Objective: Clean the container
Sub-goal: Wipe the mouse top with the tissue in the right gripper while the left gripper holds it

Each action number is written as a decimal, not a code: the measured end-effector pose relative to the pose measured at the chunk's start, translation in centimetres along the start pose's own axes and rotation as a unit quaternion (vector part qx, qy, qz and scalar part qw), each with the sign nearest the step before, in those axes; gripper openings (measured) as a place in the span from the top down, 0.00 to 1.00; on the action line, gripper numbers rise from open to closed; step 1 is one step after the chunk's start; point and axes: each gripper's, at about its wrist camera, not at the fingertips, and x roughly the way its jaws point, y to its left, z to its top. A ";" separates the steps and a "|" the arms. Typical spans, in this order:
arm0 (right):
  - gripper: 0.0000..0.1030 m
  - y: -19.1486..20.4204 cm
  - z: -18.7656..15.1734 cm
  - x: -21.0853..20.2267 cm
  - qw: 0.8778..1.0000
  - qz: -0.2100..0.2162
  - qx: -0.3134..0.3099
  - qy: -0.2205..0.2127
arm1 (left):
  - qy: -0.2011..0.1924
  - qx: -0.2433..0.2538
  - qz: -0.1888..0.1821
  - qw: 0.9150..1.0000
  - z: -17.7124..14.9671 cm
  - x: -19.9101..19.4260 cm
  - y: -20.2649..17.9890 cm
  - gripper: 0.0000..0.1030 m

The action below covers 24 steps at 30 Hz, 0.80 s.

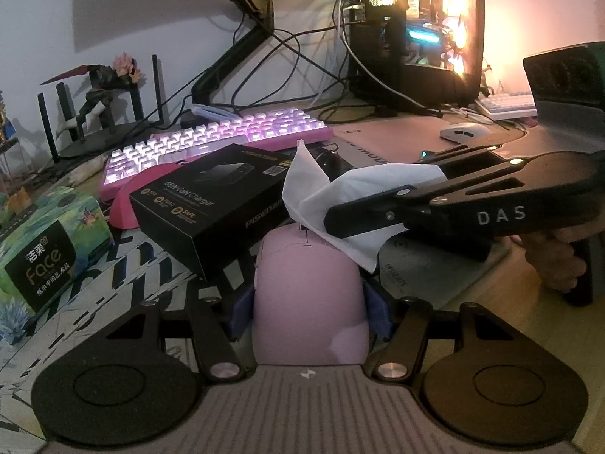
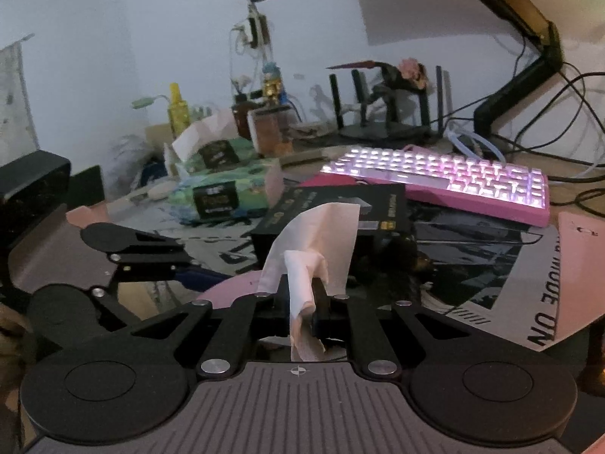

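A pale pink computer mouse (image 1: 309, 295) sits between the blue-padded fingers of my left gripper (image 1: 310, 312), which is shut on its sides. From the right comes my right gripper (image 1: 378, 198), shut on a crumpled white tissue (image 1: 321, 193) that hangs over the mouse's front end and touches it. In the right wrist view the tissue (image 2: 314, 249) stands up between the fingers of the right gripper (image 2: 306, 304). Below it shows the mouse's pink edge (image 2: 227, 289), with the left gripper (image 2: 177, 265) at the left.
A black charger box (image 1: 211, 196) lies just behind the mouse, with a lit pink keyboard (image 1: 211, 143) beyond it. A green tissue pack (image 1: 45, 249) is at the left, and a white mouse (image 1: 465, 130) and a glowing PC case (image 1: 416, 30) at the back right. A hand (image 1: 556, 261) grips the right tool's handle.
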 end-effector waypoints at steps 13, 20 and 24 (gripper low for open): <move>0.88 0.2 0.3 -0.2 1.000 0.020 0.005 0.001 | 0.000 -0.001 -0.001 1.000 0.0 0.0 0.2 0.41; 0.88 -0.2 0.3 0.2 1.000 -0.002 0.019 0.005 | 0.000 -0.001 0.000 1.000 0.0 0.0 0.2 0.41; 0.88 -0.5 0.2 0.4 0.999 -0.018 0.028 0.009 | 0.000 -0.001 -0.001 1.000 0.0 0.0 0.3 0.41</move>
